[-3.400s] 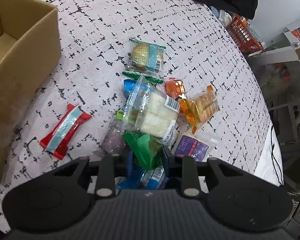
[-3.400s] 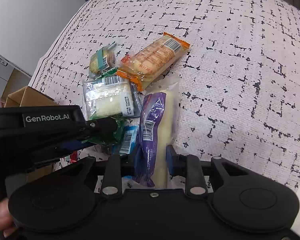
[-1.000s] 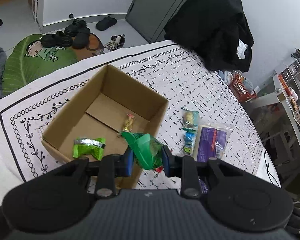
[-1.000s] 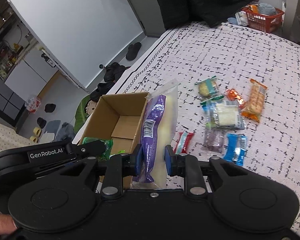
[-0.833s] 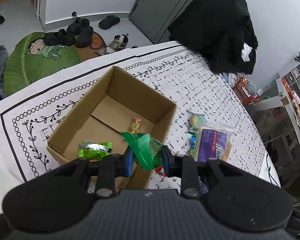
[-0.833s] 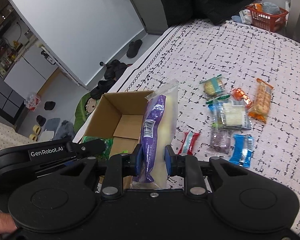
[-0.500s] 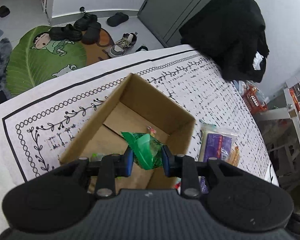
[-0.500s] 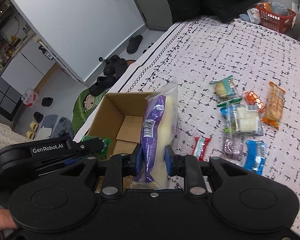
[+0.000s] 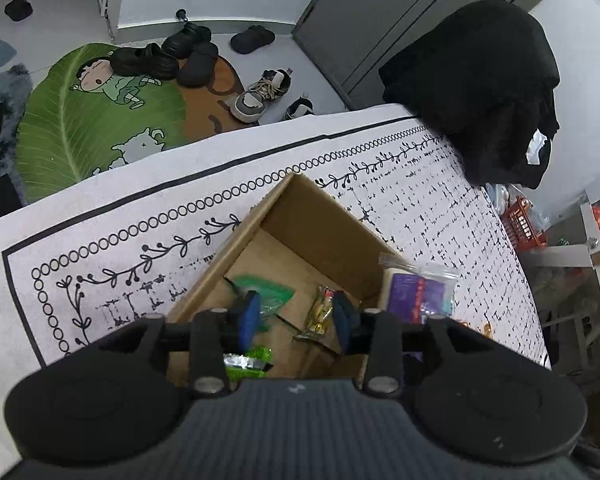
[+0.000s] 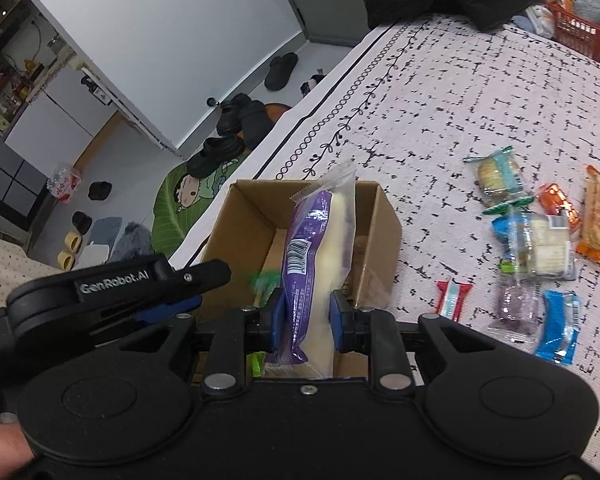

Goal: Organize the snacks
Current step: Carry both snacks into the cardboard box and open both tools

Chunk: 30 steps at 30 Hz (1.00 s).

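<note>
The left hand-held gripper [image 9: 294, 316] hangs over the open brown cardboard box [image 9: 320, 216], its blue-padded jaws spread apart with nothing between them. Below it, inside the box, lie a dark green foil snack packet [image 9: 270, 294], a small yellow-wrapped candy [image 9: 320, 312] and a bright green packet with a silver end [image 9: 246, 360]. The box stands on a white cloth with a black ring-and-vine border [image 9: 140, 240] that covers the surface.

The right hand-held gripper [image 10: 305, 316] is clamped on a long clear pouch with a purple label and a pale cream filling [image 10: 318, 264], held upright just above the near edge of the same box [image 10: 384, 216]. In the right wrist view the left hand-held gripper [image 10: 188, 280] reaches in from the left beside the box, and a blurred green shape shows near its tip.

Further right on the cloth lie the loose snacks: a red and pale blue bar [image 10: 452, 298], a blue packet [image 10: 560, 328], a clear bag with a purplish filling [image 10: 514, 306], a clear pack of pale square cakes [image 10: 540, 246], an orange cracker pack [image 10: 598, 216], a small orange packet [image 10: 558, 202] and a round biscuit in a teal-edged wrapper [image 10: 498, 174].
</note>
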{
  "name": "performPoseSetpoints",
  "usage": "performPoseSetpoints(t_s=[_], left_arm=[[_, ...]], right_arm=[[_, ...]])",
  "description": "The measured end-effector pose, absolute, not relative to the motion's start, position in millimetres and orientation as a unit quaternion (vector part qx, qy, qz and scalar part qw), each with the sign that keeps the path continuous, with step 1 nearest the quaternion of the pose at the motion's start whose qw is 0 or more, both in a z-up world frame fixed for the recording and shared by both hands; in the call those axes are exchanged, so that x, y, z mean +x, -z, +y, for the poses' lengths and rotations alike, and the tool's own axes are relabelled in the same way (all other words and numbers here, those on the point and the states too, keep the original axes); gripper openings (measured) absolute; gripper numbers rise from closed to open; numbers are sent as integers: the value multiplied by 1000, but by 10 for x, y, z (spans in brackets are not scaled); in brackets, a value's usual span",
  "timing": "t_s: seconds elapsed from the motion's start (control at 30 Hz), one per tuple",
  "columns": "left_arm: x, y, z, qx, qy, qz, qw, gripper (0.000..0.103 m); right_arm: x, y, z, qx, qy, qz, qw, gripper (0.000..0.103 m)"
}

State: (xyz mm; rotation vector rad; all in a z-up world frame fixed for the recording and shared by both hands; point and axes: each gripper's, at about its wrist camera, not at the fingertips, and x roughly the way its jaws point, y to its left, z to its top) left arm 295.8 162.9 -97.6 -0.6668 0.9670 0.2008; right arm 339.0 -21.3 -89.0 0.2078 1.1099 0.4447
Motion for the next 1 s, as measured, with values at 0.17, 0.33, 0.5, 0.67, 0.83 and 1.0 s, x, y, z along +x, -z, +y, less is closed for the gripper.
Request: performPoseSetpoints(t_s=[0.17,0.33,0.5,0.67,0.83,1.0], left_arm=[[2886,936,1682,-304,-111,453,830,51],[2805,909,1714,-300,-120,457,828,59],[2736,918,1713,-312,-128,464,819,71],[2654,884,1622,-303,-131,474,816,71],[2560,807,1516,-294,-135,479,816,79],[2457,735,1371,-286,-128,478,821,86]], right_arm=[[3384,947,-142,99,-208,527,818,24],[3323,877,-121,95,-217,507,828,34],[3258,794,-199,80,-202,496,841,57],[3165,720,-366,78,-188,488,849,64],[3043,686,-548,78,-178,485,852,66],[2920,612,-712,86,-173,475,859,79]])
